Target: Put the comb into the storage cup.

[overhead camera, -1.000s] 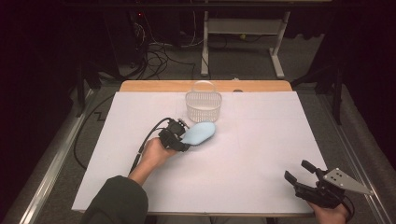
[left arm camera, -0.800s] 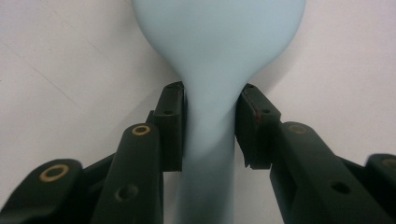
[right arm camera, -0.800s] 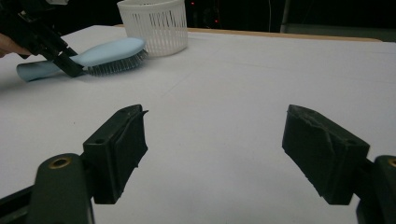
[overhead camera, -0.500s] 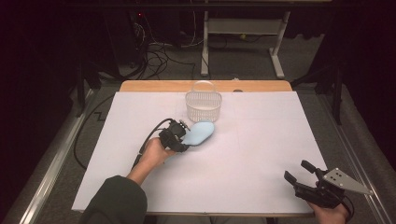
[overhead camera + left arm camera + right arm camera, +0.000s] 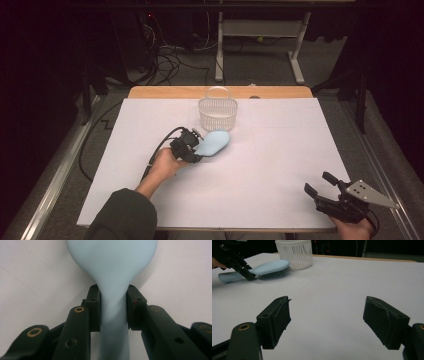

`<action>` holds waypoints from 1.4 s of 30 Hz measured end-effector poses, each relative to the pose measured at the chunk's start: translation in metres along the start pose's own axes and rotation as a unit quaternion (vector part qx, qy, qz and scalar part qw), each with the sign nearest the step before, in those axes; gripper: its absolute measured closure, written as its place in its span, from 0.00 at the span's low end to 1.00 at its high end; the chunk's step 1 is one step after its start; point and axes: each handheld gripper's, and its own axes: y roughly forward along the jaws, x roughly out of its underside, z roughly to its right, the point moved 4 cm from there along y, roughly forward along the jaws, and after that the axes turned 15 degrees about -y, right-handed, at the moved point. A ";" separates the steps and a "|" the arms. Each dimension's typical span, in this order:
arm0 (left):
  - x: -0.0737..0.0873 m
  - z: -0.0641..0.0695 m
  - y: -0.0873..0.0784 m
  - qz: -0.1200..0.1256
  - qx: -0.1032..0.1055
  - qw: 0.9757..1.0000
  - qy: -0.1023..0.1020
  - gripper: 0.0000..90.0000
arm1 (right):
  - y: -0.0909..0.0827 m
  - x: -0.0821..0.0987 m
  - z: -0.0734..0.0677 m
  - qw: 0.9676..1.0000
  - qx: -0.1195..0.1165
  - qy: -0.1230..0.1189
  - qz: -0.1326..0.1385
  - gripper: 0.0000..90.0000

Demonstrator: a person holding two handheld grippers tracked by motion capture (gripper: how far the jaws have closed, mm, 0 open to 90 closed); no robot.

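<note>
Nearest the person, at the white tabletop's [image 5: 280,165] right corner, the right gripper [image 5: 324,186] rested with its black fingers spread wide on nothing. Farther out, the left gripper [image 5: 197,149] had just been closing, fingers clenched on the smooth, narrow handle of a pale blue hairbrush [image 5: 214,143]. Its oval head lay bristles-down, handle end hidden by the hand, just before a white slatted plastic basket [image 5: 217,113].

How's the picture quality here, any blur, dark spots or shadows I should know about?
High view: the white table cover is evenly lit, the room behind falls into near black. Left gripper view: the near black tongs are soft, and the pale blue brush looks smooth with little glare. Right gripper view: its tongs are blurred, while the white basket is sharper; soft shadow lies under the brush.
</note>
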 end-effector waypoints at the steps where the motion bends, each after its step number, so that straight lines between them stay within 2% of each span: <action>1: 0.000 0.000 0.000 0.001 0.000 1.000 0.000 0.75 | 0.000 0.000 0.000 1.000 0.000 0.000 0.000 0.25; 22: 0.001 0.004 -0.006 0.022 0.005 1.000 0.005 0.75 | -0.001 0.000 0.001 1.000 -0.001 0.005 0.003 0.25; 31: 0.002 0.001 -0.015 0.033 0.019 0.999 0.002 0.75 | -0.001 0.000 0.001 1.000 -0.002 0.006 0.002 0.25; 42: 0.006 0.002 -0.032 0.064 0.034 0.997 0.000 0.75 | 0.000 0.000 0.000 1.000 -0.002 0.005 0.002 0.25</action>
